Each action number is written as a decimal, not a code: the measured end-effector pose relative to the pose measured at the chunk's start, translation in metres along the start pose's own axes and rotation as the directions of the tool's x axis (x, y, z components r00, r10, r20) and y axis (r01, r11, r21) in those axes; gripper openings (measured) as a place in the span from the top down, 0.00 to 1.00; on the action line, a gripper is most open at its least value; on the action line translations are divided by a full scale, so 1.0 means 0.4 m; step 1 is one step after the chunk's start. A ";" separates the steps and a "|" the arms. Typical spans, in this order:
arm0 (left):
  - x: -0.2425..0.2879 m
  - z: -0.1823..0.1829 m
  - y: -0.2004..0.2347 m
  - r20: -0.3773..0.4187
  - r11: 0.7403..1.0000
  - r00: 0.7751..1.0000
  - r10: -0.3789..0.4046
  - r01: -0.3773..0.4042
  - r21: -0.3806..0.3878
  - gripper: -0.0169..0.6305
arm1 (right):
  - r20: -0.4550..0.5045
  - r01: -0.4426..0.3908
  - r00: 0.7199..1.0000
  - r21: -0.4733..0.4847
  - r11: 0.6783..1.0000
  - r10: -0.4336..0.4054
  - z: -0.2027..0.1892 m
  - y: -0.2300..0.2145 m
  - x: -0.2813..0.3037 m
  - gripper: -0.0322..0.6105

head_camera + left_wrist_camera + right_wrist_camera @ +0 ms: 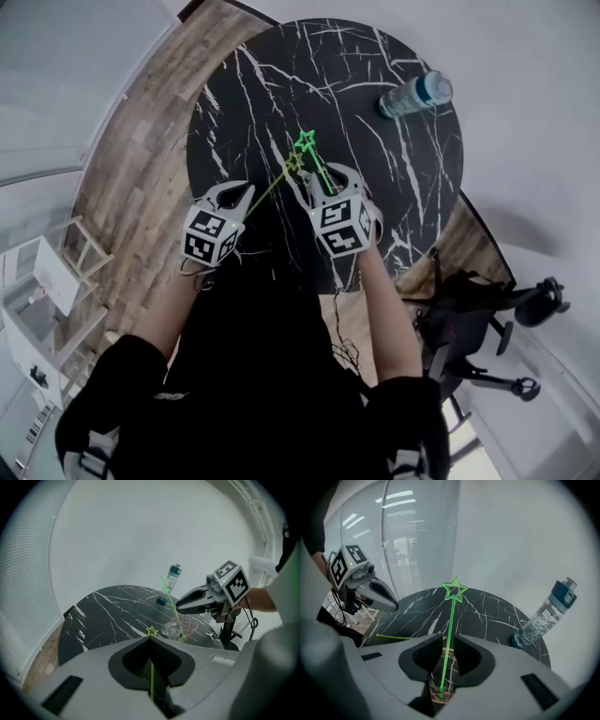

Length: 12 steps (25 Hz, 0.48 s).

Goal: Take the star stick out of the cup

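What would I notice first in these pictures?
Probably the bright green star stick, standing in a clear cup and rising between the right gripper's slightly parted jaws. Next, the left gripper's jaws pinch a second, yellowish star stick over the black marble table, where a water bottle stands near the far edge.

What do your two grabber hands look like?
The left gripper and right gripper are light grey, with curved pointed jaws lined in black pads. Each carries a white cube of black square markers. A thin dark cable hangs from the right one. The sleeves are black.
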<state>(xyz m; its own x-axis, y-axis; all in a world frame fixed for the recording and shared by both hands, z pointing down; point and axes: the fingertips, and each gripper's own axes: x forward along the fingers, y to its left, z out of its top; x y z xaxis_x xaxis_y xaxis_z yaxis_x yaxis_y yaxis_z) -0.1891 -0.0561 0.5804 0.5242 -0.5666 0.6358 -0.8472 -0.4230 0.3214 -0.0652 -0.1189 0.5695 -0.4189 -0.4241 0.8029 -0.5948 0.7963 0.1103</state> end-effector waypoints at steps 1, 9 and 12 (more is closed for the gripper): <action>-0.001 -0.001 0.001 -0.001 1.000 1.000 -0.001 0.001 -0.001 0.97 | -0.004 -0.001 1.000 0.000 1.000 0.001 -0.002 0.001 0.004 0.85; -0.003 0.001 0.002 -0.011 1.000 1.000 -0.021 0.021 0.006 0.97 | -0.016 -0.013 1.000 0.048 0.999 0.014 -0.006 -0.002 0.023 0.88; -0.001 0.006 0.001 -0.015 0.999 0.999 -0.029 0.029 0.013 0.97 | -0.016 -0.018 1.000 0.061 0.998 0.019 -0.009 -0.001 0.028 0.88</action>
<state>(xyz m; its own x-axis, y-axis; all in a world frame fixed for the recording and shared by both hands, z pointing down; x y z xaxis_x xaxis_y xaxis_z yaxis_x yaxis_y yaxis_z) -0.1893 -0.0577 0.5787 0.5468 -0.5437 0.6367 -0.8305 -0.4485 0.3304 -0.0672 -0.1226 0.5804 -0.4187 -0.4021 0.8143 -0.6280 0.7759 0.0603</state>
